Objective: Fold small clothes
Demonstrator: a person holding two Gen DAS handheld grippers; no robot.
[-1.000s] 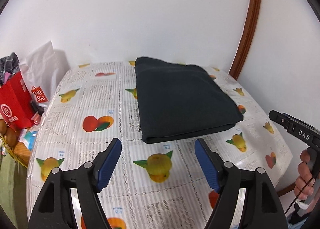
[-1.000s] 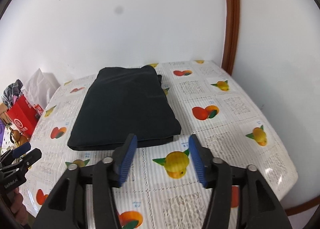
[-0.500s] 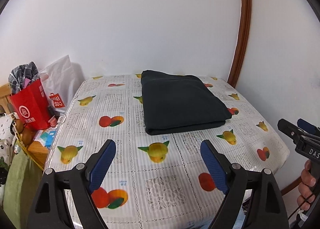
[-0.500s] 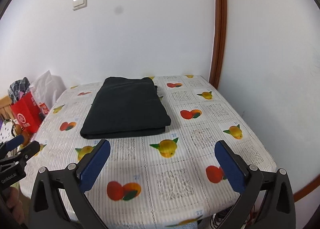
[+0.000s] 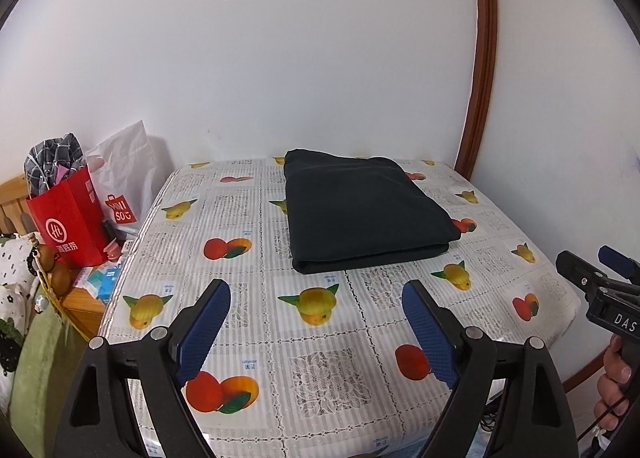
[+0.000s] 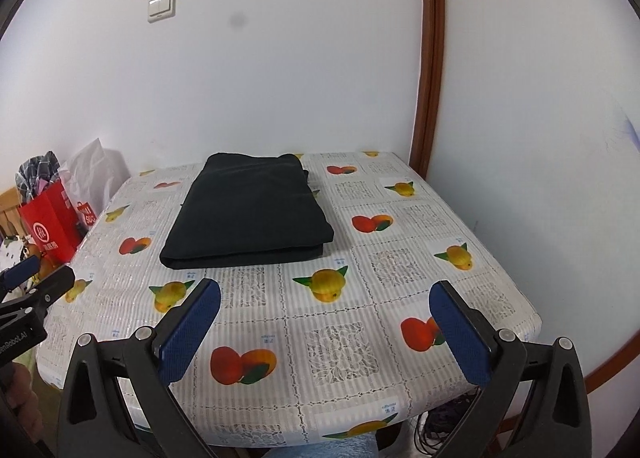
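Observation:
A dark folded garment (image 5: 364,214) lies flat as a neat rectangle on the far half of the table (image 5: 328,374), which has a fruit-print cloth; it also shows in the right wrist view (image 6: 252,210). My left gripper (image 5: 316,322) is open and empty, held above the table's near part, well short of the garment. My right gripper (image 6: 324,326) is open wide and empty, also back near the table's front edge. Each gripper shows at the edge of the other's view: the right one (image 5: 600,278) and the left one (image 6: 28,282).
A red paper bag (image 5: 68,222) and a white shopping bag (image 5: 124,186) stand left of the table by a wooden stand. White walls close the back and the right, with a brown wooden trim (image 5: 480,70) in the corner. Cables (image 6: 444,422) lie under the table's front right.
Both grippers have pulled back and up from the folded garment, toward the table's front edge. The right gripper's jaws have opened much wider. The garment has not moved.

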